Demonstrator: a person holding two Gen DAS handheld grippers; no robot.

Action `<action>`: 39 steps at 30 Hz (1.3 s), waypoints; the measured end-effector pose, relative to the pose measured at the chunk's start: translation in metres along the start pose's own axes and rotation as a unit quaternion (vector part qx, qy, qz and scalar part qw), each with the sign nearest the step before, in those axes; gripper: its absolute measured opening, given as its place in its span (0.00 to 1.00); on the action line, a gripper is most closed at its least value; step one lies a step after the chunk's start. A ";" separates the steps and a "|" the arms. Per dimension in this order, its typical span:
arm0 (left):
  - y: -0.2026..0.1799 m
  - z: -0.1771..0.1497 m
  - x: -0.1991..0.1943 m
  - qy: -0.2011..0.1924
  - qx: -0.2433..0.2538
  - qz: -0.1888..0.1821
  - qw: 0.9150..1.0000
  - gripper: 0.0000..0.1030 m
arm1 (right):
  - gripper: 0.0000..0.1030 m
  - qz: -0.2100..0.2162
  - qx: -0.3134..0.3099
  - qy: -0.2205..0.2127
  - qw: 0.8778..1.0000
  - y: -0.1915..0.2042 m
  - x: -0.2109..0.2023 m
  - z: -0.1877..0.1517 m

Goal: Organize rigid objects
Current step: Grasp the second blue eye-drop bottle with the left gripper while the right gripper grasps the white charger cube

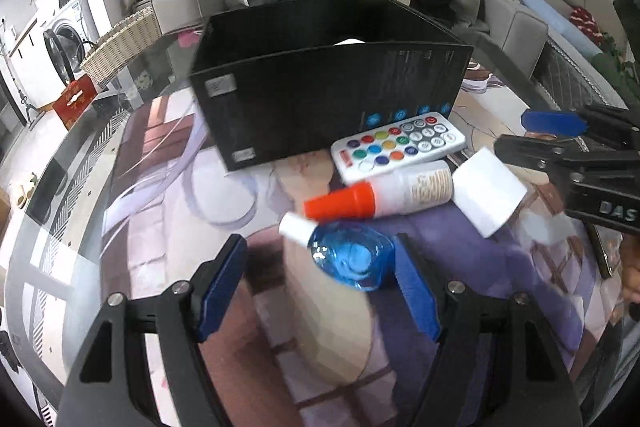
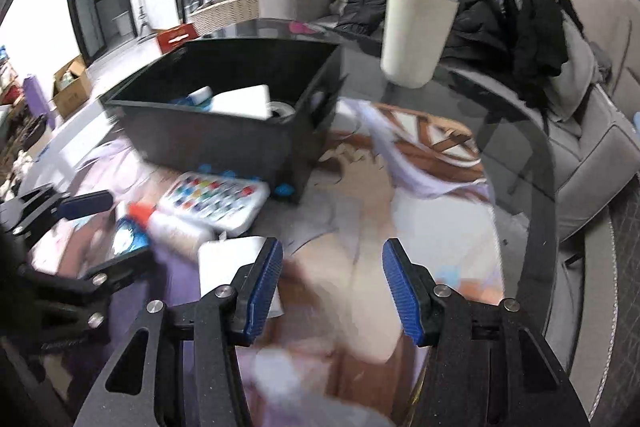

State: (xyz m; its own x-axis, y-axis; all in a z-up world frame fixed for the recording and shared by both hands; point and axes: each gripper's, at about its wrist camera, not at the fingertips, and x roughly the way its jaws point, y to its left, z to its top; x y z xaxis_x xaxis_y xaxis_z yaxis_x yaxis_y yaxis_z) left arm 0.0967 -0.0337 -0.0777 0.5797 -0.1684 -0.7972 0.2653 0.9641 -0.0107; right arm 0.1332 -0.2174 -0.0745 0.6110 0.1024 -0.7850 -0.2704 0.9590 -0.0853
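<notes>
Both jaws are standing apart, gripping nothing: left gripper is hovering around the blue bottle, right gripper beside the white box. Remote is lying against the bin, mid-table.

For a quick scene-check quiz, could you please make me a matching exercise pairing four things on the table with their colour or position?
Things:
1. remote control
2. storage box
3. round bottle
4. tall cup

Descriptions:
A. clear blue with a white cap, lying on its side
B. cream, standing upright behind the box
C. black, open-topped, with things inside
D. white with many coloured buttons, lying against the box

Pairs: 1-D, 2-C, 3-A, 4-B
</notes>
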 end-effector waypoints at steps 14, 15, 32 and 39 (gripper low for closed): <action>0.021 -0.004 -0.013 0.000 -0.026 -0.012 1.000 0.71 | 0.53 0.069 0.015 0.036 0.997 0.046 -0.001 -0.009; 0.020 -0.003 -0.012 0.001 -0.025 -0.013 1.000 0.71 | 0.53 0.068 0.015 0.038 0.997 0.046 0.000 -0.009; 0.009 -0.002 -0.009 0.020 -0.009 -0.031 0.999 0.34 | 0.42 0.065 -0.004 0.057 0.996 0.044 0.004 -0.017; 0.012 -0.003 -0.010 0.024 -0.013 -0.031 0.999 0.30 | 0.50 0.056 -0.011 0.057 0.997 0.045 0.005 -0.019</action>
State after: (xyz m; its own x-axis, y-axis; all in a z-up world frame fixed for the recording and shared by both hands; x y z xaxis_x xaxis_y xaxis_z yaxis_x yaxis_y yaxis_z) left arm 0.0915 -0.0200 -0.0717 0.5249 -0.2195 -0.8224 0.2794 0.9571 -0.0771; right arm 0.1101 -0.1787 -0.0937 0.4873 0.1774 -0.8550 -0.3497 0.9368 -0.0050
